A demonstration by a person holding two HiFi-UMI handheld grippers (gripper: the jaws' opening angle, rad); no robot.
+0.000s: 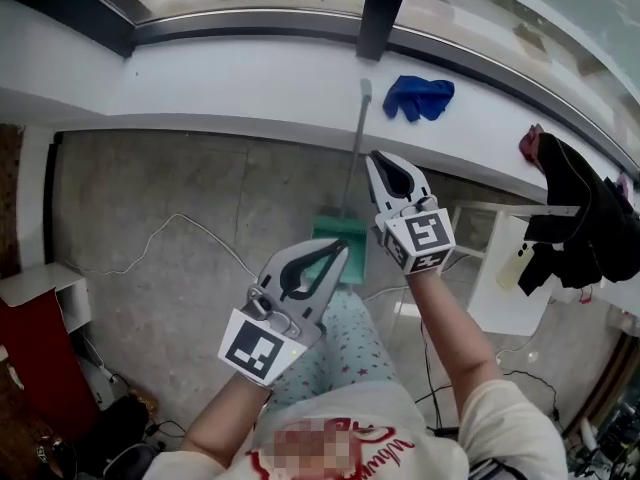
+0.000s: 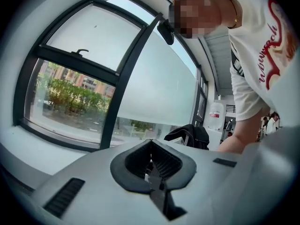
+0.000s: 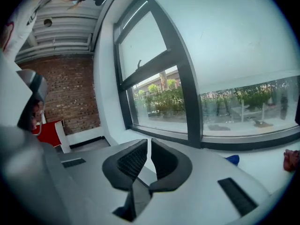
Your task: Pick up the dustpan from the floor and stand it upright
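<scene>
The green plastic dustpan (image 1: 352, 251) sits on the grey concrete floor (image 1: 150, 198) below the white window ledge (image 1: 240, 83). Its long grey handle (image 1: 353, 158) runs up toward the ledge, with its tip overlapping the ledge's edge. From the head view you cannot tell whether it leans there or lies flat.

Your left gripper (image 1: 337, 247) hovers just beside the pan's near-left corner with its 2 jaws pressed together and nothing between them. Your right gripper (image 1: 377, 157) hangs just right of the handle, apart from it, and its 2 jaws are also closed on nothing.

A crumpled blue cloth (image 1: 420, 96) lies on the ledge to the right of the handle. A thin white cable (image 1: 180, 230) trails across the floor on the left.
</scene>
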